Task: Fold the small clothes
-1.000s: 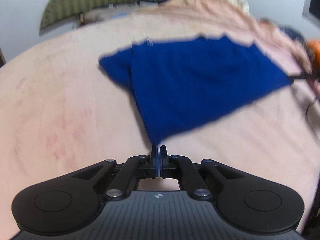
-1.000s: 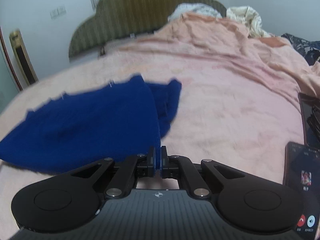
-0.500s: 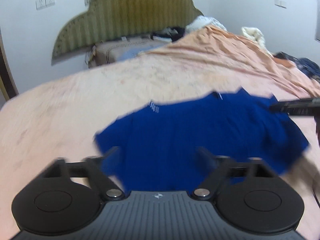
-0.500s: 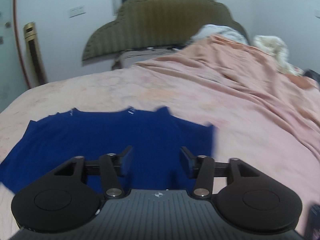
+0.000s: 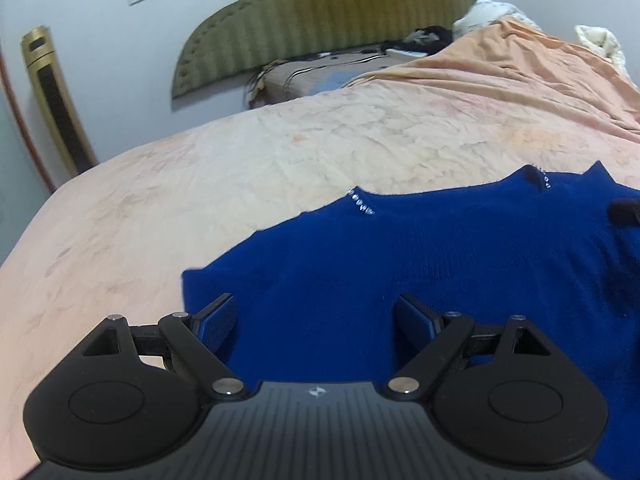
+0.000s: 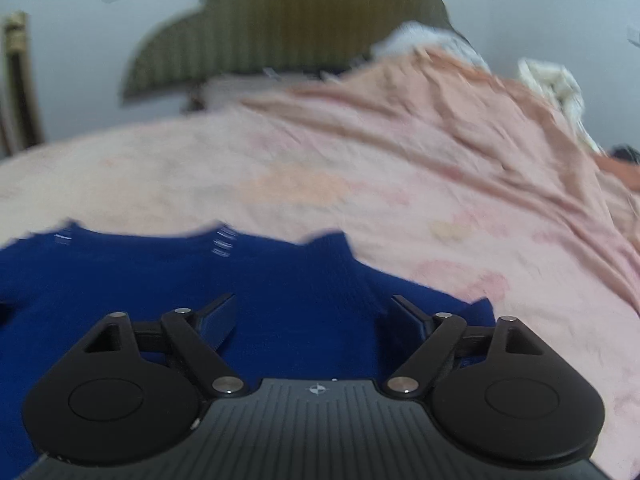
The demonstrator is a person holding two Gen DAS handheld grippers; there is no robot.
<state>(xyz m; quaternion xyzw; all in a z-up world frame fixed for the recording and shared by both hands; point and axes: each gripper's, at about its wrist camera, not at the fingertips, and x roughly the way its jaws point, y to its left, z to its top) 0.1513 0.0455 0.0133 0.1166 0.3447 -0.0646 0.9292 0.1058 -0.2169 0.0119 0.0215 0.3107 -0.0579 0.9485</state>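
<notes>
I see the deep-blue knitted sweater (image 5: 420, 276) lying spread flat on the pink patterned bedspread (image 5: 240, 184), its collar edge with small rhinestones towards the olive padded headboard (image 5: 320, 12). My left gripper (image 5: 316, 318) hangs over the sweater's left part, jaws released and spread wide, nothing pinched. My right gripper (image 6: 312, 318) hangs over its right part, jaws opening, empty; that view is blurred.

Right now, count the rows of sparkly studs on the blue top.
2. One row sits at the far edge of the blue top, left of middle; the other lies further right near a dark notch. More may be hidden underneath.
</notes>
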